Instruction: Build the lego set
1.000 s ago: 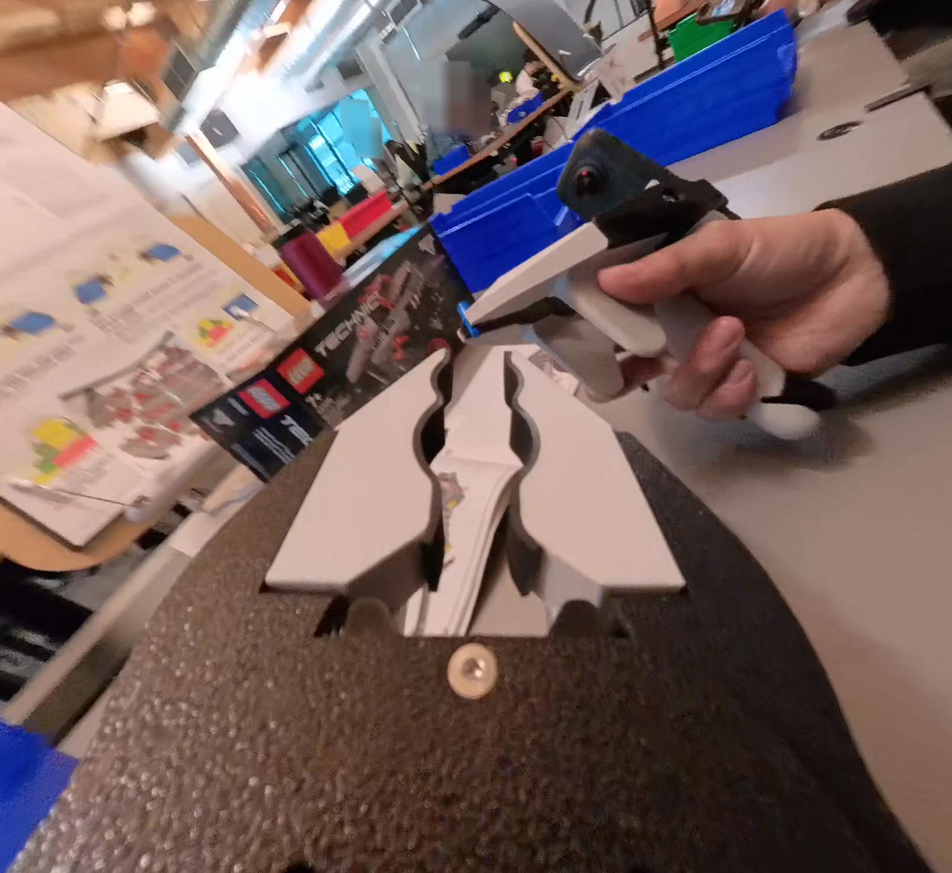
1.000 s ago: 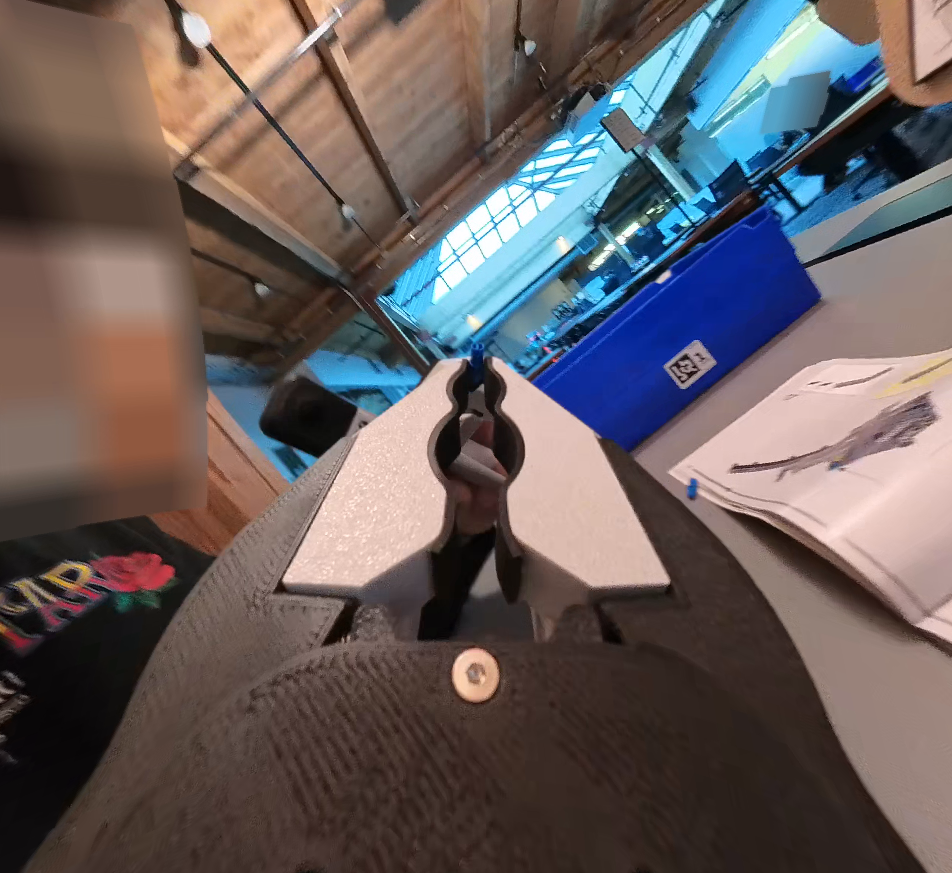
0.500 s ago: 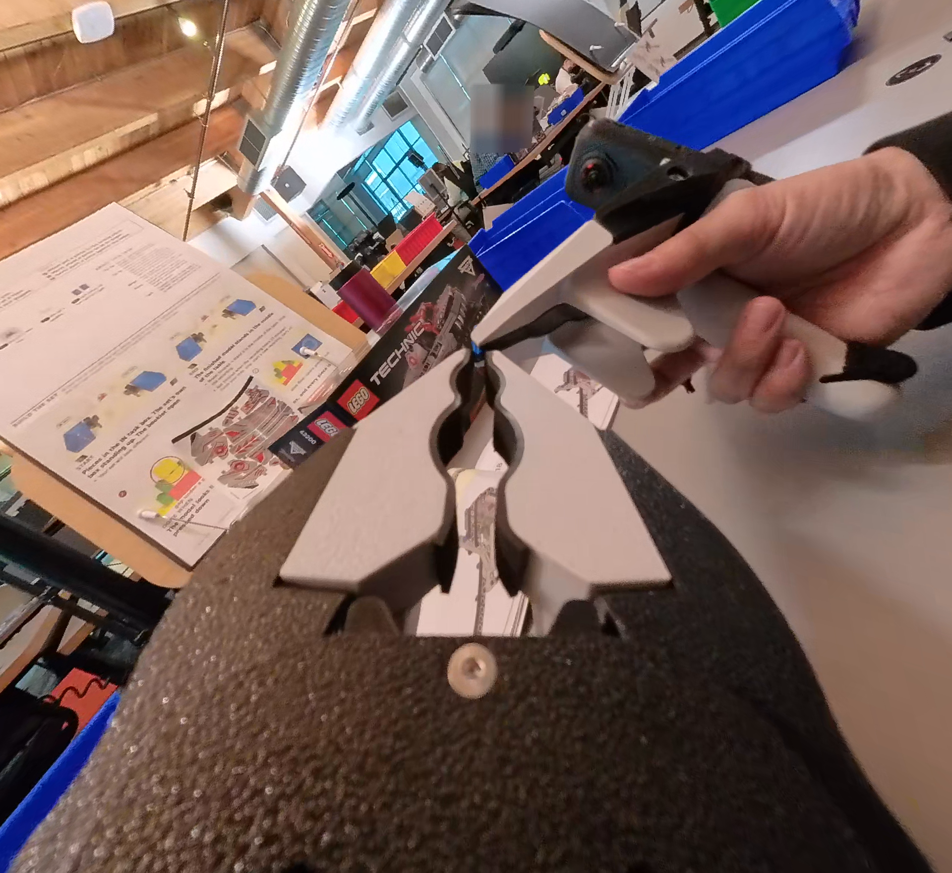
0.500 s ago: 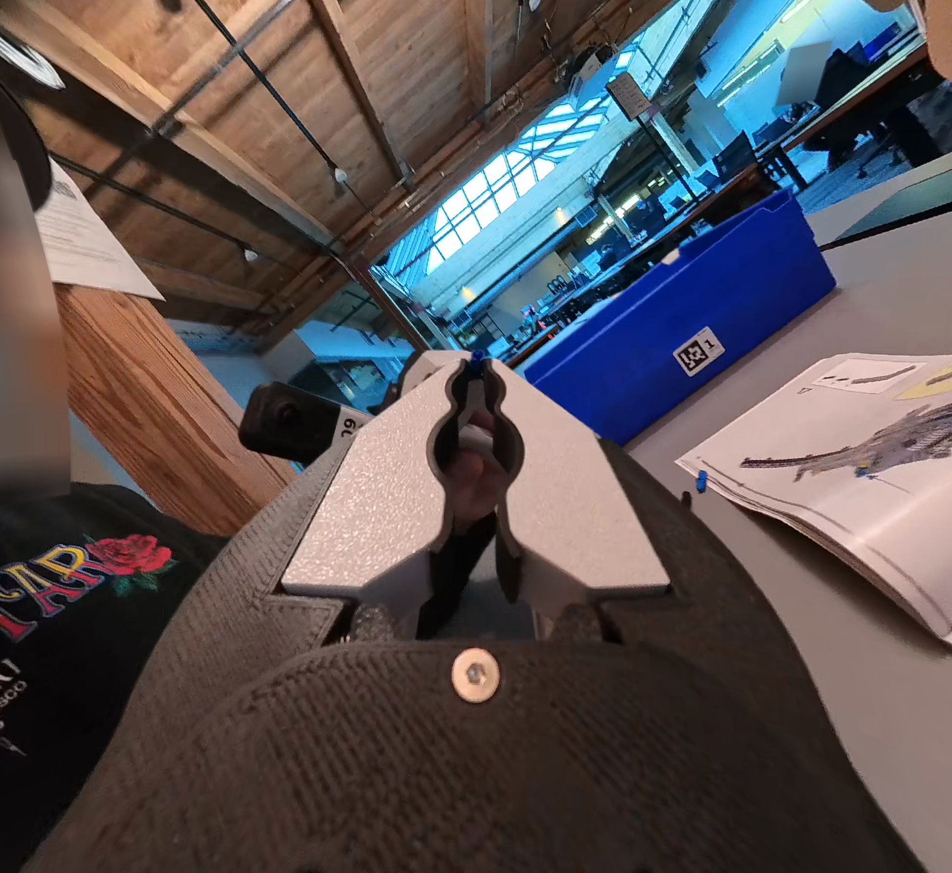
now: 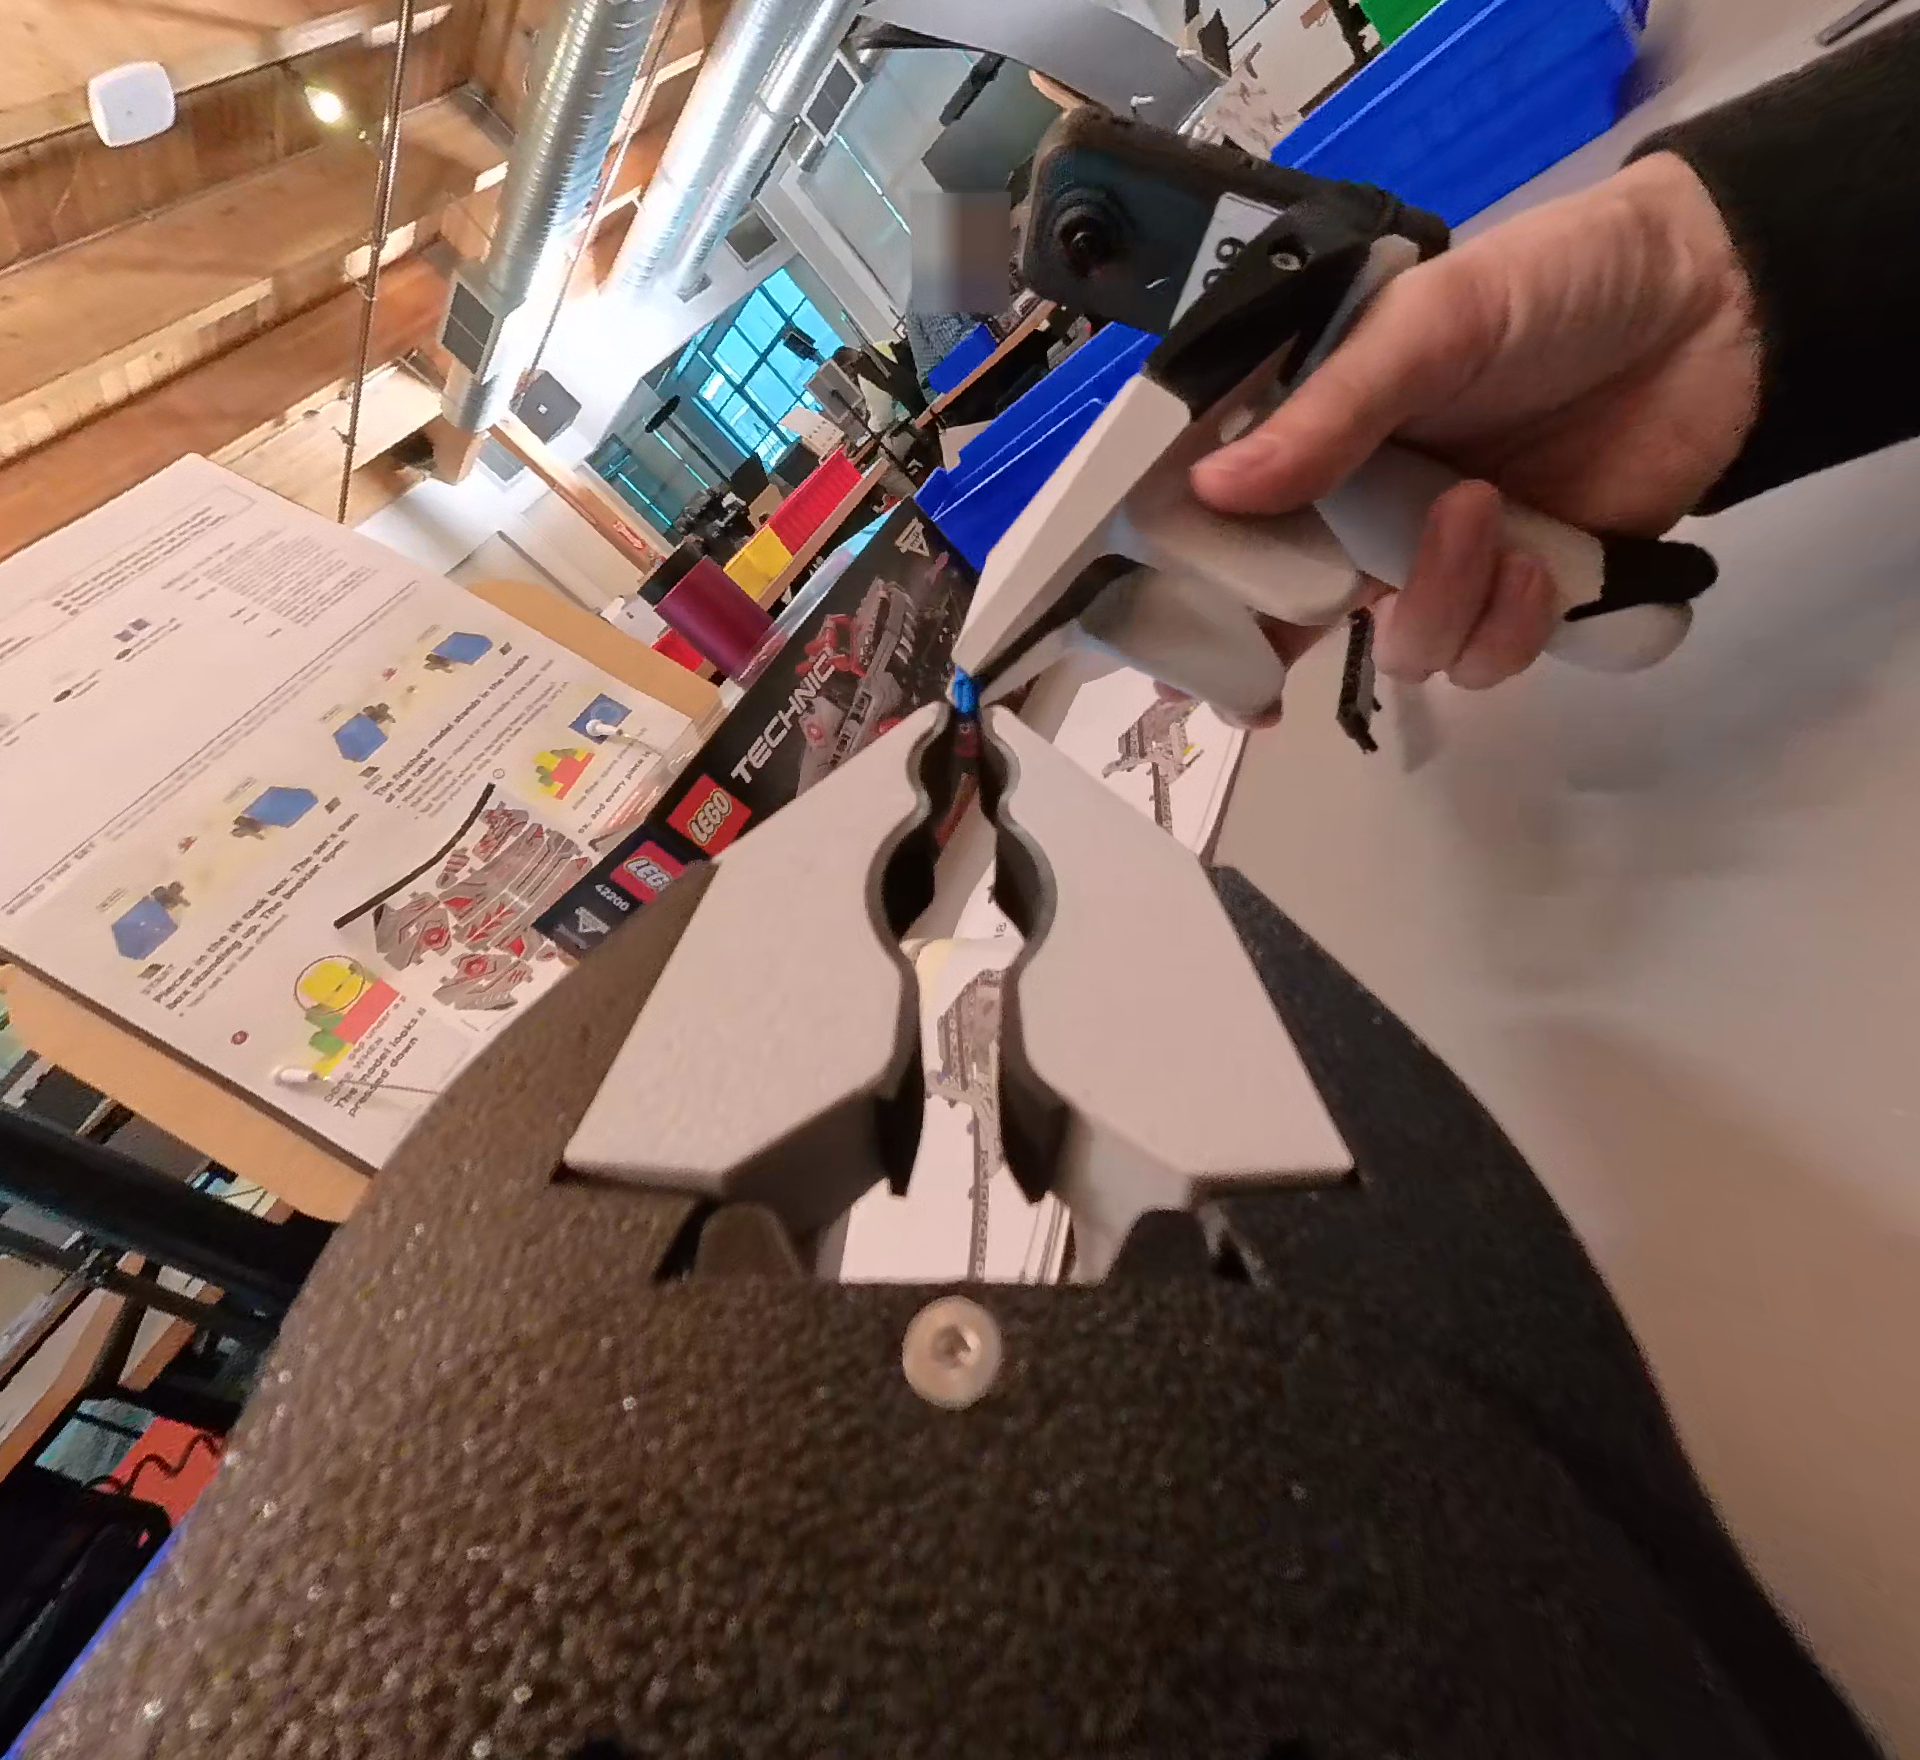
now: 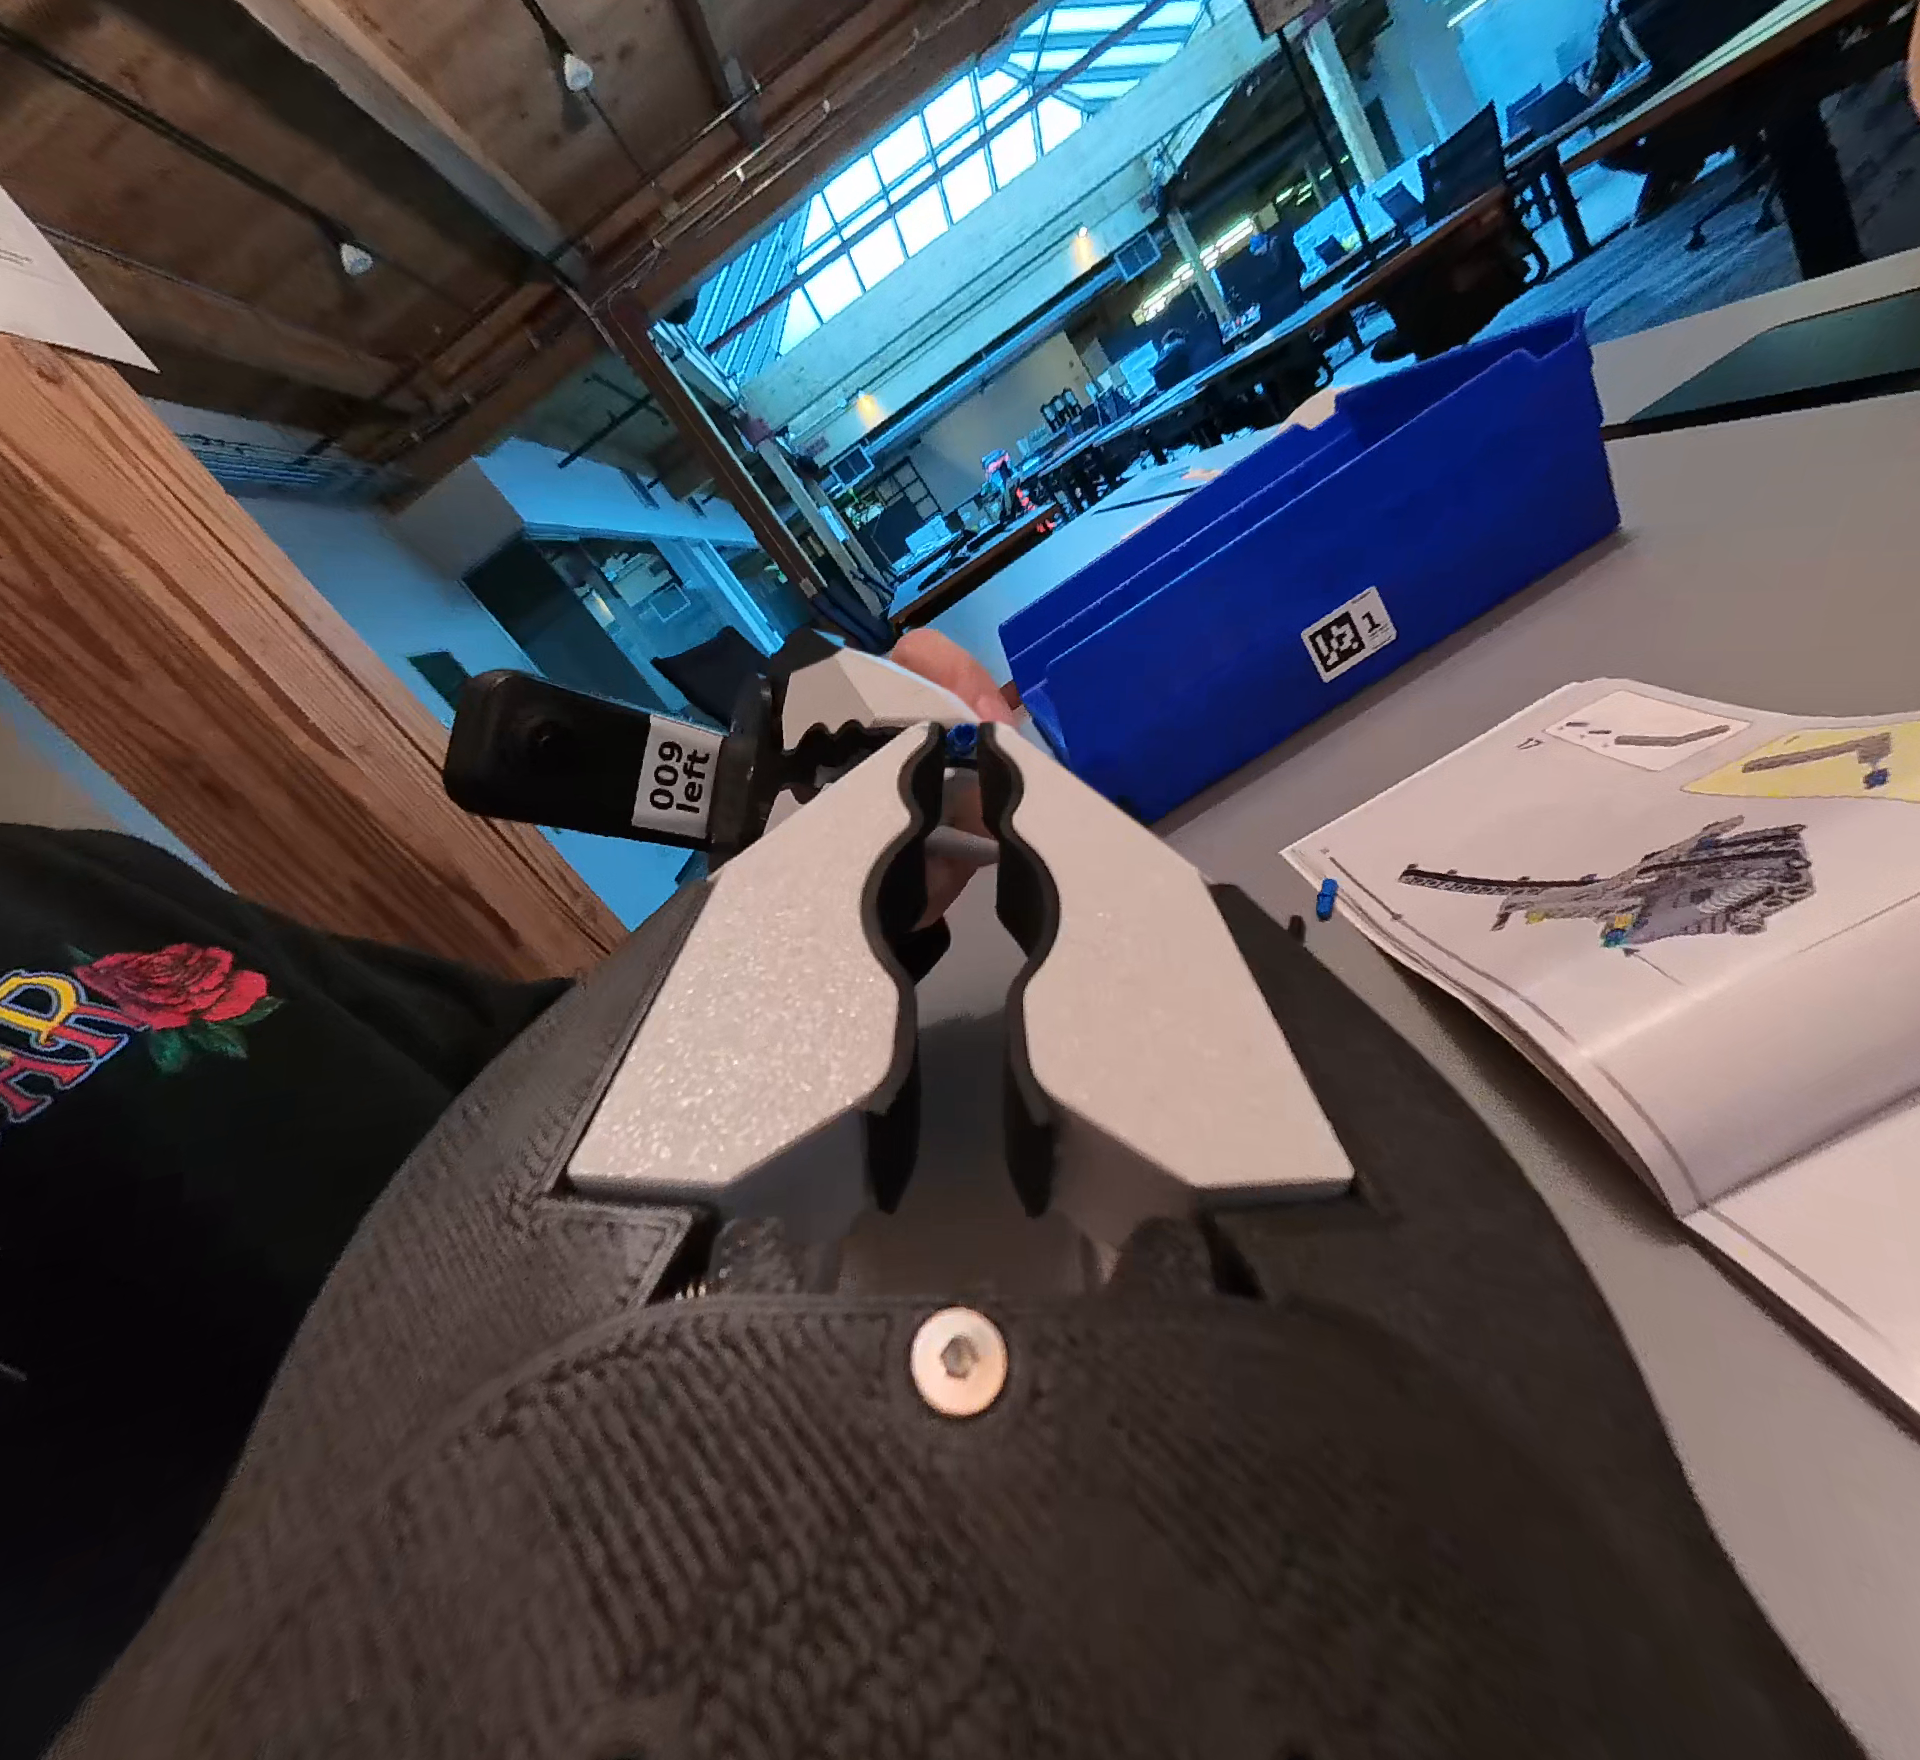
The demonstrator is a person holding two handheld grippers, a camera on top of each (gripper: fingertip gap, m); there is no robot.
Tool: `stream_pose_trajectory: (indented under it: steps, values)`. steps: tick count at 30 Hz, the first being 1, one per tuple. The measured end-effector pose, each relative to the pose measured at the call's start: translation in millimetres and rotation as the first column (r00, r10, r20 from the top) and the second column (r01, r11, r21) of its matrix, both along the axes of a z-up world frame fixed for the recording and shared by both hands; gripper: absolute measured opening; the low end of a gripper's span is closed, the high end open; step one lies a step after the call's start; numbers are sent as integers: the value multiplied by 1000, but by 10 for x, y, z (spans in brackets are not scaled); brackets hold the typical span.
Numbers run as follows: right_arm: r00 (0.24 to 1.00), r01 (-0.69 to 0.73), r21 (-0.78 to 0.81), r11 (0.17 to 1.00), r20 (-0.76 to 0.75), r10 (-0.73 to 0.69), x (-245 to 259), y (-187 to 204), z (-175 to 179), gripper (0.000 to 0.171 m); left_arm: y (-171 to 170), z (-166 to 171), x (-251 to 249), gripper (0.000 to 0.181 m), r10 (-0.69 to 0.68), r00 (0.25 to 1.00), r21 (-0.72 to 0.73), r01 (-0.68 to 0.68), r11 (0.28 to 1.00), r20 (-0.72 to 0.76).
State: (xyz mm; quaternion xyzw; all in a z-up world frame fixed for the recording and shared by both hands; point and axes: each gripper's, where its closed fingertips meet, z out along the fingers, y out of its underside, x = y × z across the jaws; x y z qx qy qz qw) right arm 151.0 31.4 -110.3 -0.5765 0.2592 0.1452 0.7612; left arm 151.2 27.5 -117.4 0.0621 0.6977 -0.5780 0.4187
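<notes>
A small blue Lego pin (image 5: 964,694) sits where my two grippers meet tip to tip above the grey table (image 5: 1558,1035). My right gripper (image 6: 961,754) is shut on the pin (image 6: 961,734). In the left wrist view it (image 5: 971,671) comes in from the right, held by a hand (image 5: 1507,422). My left gripper (image 5: 966,723) is closed to a narrow gap, with the pin's lower end between its tips. The left gripper's camera (image 6: 561,775) shows beyond the right one's fingers. A black notched strip (image 5: 1356,682) hangs under the hand.
The open instruction booklet (image 6: 1662,931) lies on the table to the right, with a loose blue pin (image 6: 1325,900) beside it. A blue bin (image 6: 1299,588) stands behind it. The dark Lego box (image 5: 831,723), a board with printed sheets (image 5: 260,775) and more blue bins (image 5: 1455,100) lie beyond. Both grippers' tips are close together, under 4 cm apart.
My left gripper's jaws have narrowed from a wider gap and its tips have met the right gripper's tips at the pin. Both grippers have tilted upward a little.
</notes>
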Motion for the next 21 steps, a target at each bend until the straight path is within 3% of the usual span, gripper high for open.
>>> stream_pose_trajectory:
  steps: [11, 18, 21]
  values:
    - [992, 3, -207, 978, 121, 22, -38, 8, -131, 3, 5, -135, -14, 1, -43, 998, 55, 45, 997, -34]
    - [964, 31, -472, 881, 246, 98, -28, -3, -389, 3, -13, -404, 0, 3, -61, 986, 139, 83, 987, -156]
    - [956, 77, -582, 810, 273, 105, 45, -41, -560, 2, 96, -620, 120, 13, 13, 958, 208, 49, 977, -286]
